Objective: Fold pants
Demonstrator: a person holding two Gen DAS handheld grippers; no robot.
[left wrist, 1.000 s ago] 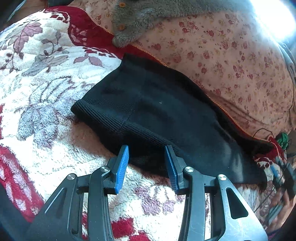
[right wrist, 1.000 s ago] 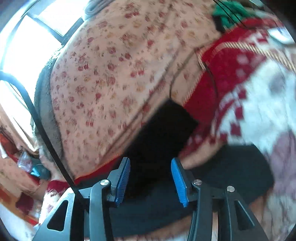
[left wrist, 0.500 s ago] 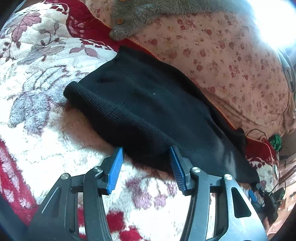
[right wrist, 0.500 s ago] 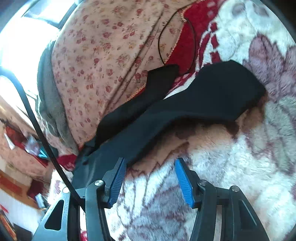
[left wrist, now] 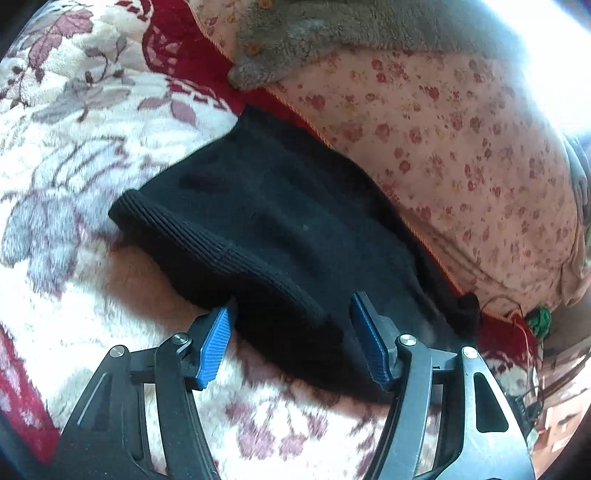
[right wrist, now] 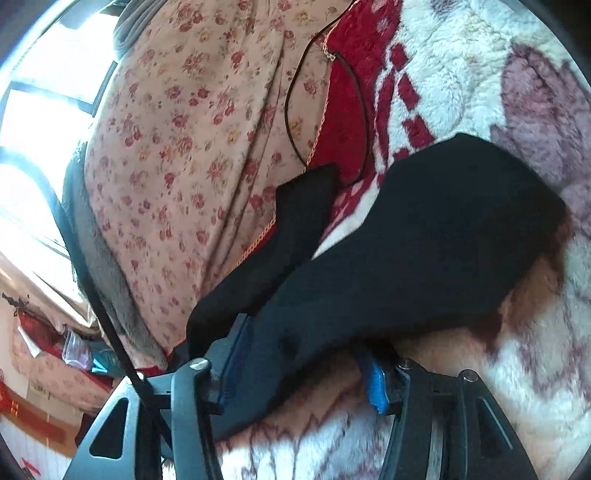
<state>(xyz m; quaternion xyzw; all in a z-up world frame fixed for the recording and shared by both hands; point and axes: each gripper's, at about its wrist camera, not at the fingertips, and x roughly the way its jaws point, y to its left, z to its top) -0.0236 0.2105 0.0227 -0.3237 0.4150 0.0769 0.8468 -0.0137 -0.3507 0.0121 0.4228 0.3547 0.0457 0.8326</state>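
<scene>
Black knit pants (left wrist: 295, 229) lie stretched across a fleecy floral blanket (left wrist: 92, 155) on a bed, the far edge pressed against a pink floral quilt (left wrist: 461, 155). A grey fleece garment (left wrist: 332, 33) lies on top of that quilt.

The left tongs (left wrist: 291, 339) are spread wide, the blue pads on either side of the ribbed waistband (left wrist: 207, 240), which bulges up between them; they have hold of nothing yet. The right tongs (right wrist: 306, 365) are also apart, with one pant leg (right wrist: 424, 251) draped between the fingers, the cloth covering part of both pads; they look unclosed, the fabric loose. The second leg (right wrist: 295, 221) trails separately towards the quilt.

As I judge it, the risks are these. The waistband is thick and doubled, so the left tongs may catch only the top layer and peel it away from the one beneath. On the right, only one leg sits in the tongs, so lifting could leave the other behind and skew the fold. A thin dark cable (right wrist: 295, 85) lies near that loose leg and might snag. The plush blanket could also drag on the knit.

No brand, label or writing can be read anywhere.
</scene>
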